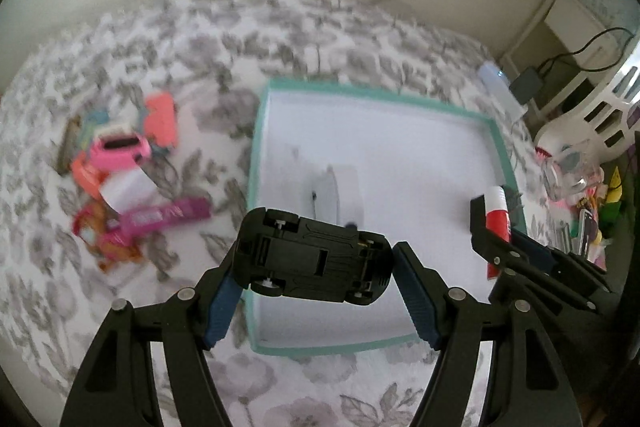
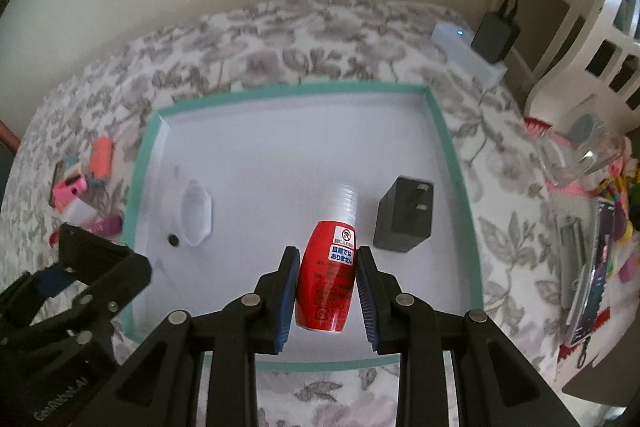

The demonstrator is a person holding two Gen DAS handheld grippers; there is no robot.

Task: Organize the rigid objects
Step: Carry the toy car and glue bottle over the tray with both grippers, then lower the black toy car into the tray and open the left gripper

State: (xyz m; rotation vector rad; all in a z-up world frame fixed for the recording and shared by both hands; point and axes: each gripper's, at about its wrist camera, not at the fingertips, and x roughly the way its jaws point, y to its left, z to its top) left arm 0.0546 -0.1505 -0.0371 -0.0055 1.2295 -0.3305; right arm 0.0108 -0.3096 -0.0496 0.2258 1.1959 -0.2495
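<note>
Lying in the teal tray point(image 2: 448, 147): black charger point(image 2: 404, 219), perhaps a clear dish point(image 2: 196, 213); jaws clenched on toy car point(image 1: 312, 259) and red bottle point(image 2: 328, 275).

A bed covered in grey-and-white floral fabric point(image 2: 320, 39) carries a shallow teal-rimmed white tray point(image 2: 440, 131); a blurred heap of pink and orange items point(image 1: 120, 179) lies beside it.

Both grippers are built of matte black plastic linkage arms joined by round silver pivot pins. Ribbed blue pads line the fingers of the left gripper point(image 1: 316, 269) and right gripper point(image 2: 327, 269). Pale lettering is printed on the left gripper's body.
</note>
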